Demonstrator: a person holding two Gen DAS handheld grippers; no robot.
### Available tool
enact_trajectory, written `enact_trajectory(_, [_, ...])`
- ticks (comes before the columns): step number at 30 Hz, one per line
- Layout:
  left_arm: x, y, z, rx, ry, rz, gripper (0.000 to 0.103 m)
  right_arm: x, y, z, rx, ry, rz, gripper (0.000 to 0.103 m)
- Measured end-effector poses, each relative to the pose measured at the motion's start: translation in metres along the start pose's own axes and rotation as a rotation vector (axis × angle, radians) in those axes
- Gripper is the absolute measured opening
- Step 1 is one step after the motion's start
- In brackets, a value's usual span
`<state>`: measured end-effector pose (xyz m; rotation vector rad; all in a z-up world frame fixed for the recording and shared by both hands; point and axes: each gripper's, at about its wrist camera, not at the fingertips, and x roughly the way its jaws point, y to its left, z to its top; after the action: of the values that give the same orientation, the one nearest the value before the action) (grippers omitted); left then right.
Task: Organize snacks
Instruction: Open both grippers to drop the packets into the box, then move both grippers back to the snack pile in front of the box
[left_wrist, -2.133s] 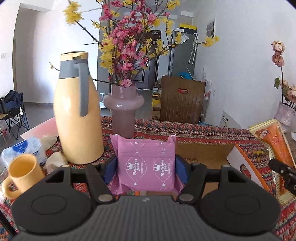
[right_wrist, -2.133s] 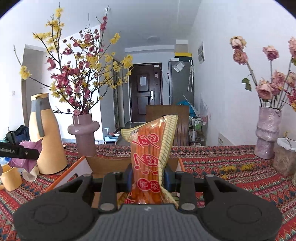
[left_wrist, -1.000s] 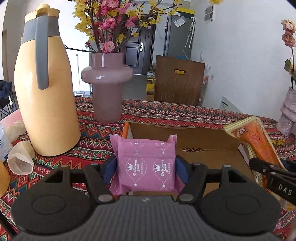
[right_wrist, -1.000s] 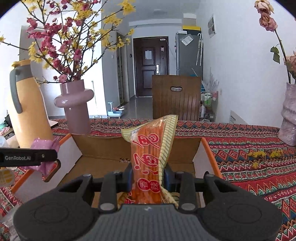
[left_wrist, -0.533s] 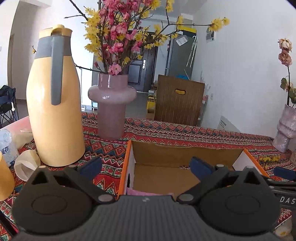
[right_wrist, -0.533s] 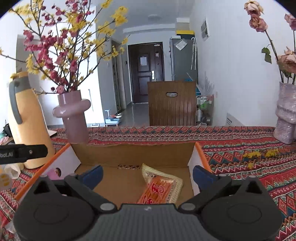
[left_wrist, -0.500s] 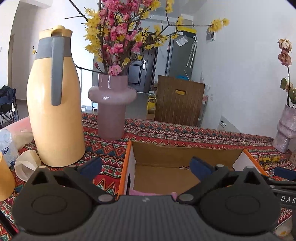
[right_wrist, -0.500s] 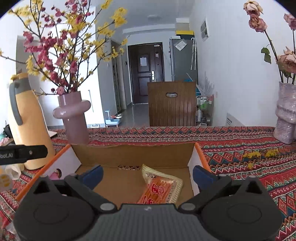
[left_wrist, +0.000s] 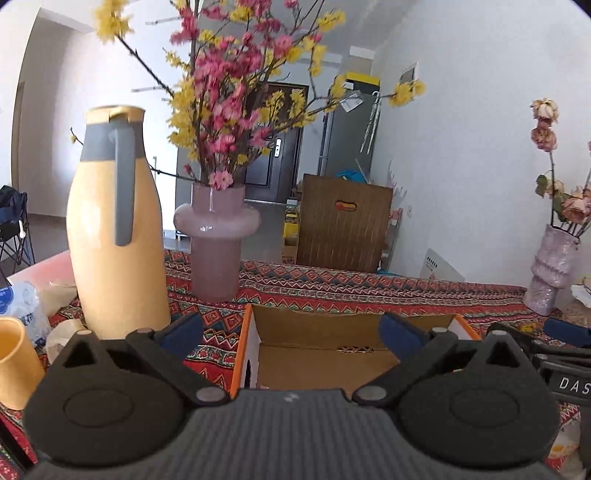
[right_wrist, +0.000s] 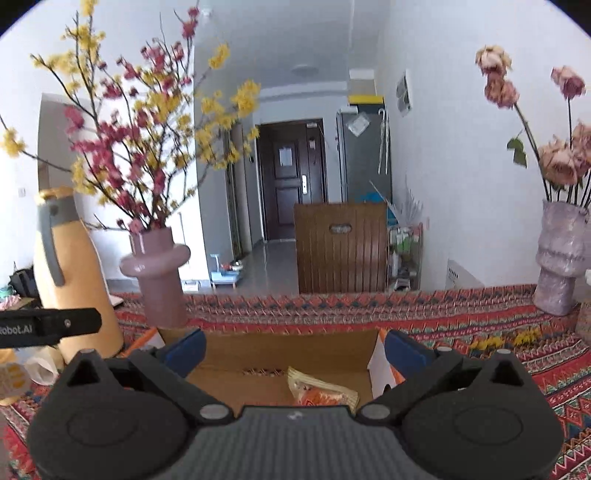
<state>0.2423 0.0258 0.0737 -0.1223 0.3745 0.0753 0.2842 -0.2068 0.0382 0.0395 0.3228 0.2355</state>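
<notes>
An open cardboard box (left_wrist: 332, 325) with orange edges lies on the patterned tablecloth; it also shows in the right wrist view (right_wrist: 295, 345). An orange snack packet (right_wrist: 321, 395) lies inside it. The pink snack packet is hidden below my left gripper's body. My left gripper (left_wrist: 290, 330) is open and empty above the box's near left part. My right gripper (right_wrist: 293, 345) is open and empty above the box's near edge. The right gripper's arm shows in the left wrist view (left_wrist: 561, 369), and the left gripper's arm shows in the right wrist view (right_wrist: 48, 325).
A tall yellow thermos (left_wrist: 114, 229) and a pink vase of blossoms (left_wrist: 218, 240) stand left of the box. A yellow mug (left_wrist: 14, 362) and crumpled wrappers (left_wrist: 62, 332) lie at far left. A purple vase of dried roses (right_wrist: 561, 254) stands at back right.
Both grippers opened and let go of their packets, pink and orange, which dropped into the box. Both grippers have since risen and drawn back a little.
</notes>
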Motion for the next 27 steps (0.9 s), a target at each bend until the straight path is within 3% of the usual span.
enact_trajectory(12, [-0.053,0.018,-0.034,0.025,0.033,0.029,0.103,-0.07,0.004,-0.022,-0.048,0.007,-0.009,0.103])
enact_trajectory(21, [-0.081,0.046,-0.084,0.023,0.082,0.06,0.103,-0.111,0.0,-0.069,-0.048,0.073,-0.016,0.103])
enact_trajectory(27, [-0.085,0.058,-0.115,0.039,0.084,0.099,0.103,-0.127,-0.008,-0.105,0.023,0.14,-0.024,0.103])
